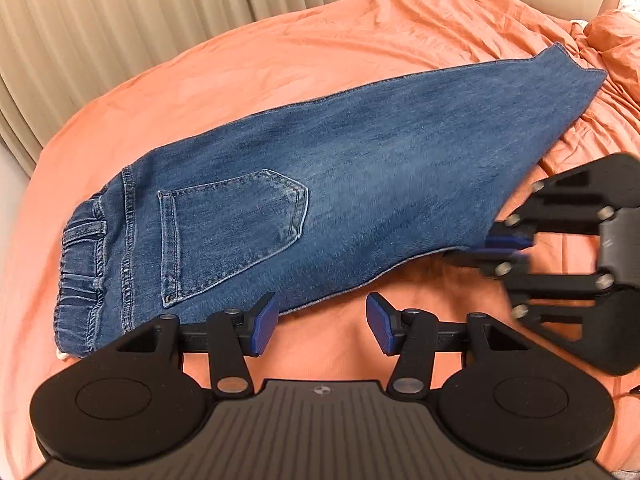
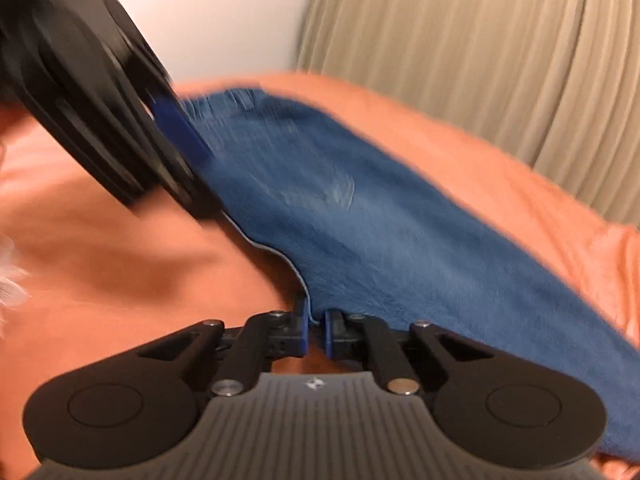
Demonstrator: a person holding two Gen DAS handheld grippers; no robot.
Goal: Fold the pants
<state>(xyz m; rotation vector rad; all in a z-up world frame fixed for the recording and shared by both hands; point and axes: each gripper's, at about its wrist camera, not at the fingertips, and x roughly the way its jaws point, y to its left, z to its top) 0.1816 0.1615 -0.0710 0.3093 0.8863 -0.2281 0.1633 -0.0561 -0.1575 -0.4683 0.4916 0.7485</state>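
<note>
Pants, blue denim, already halved lengthwise, lying flat across orange bedsheet, waistband at left wrist view's left. Crosswise folds still to come, by the look of it. Right gripper pinched on near edge of the cloth; left gripper parted, empty, just beside that edge. Beige pleated curtain behind bed.

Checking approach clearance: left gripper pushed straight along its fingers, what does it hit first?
Probably the orange sheet between the open left gripper; the jeans edge lies just beyond. Depth is unclear.
</note>
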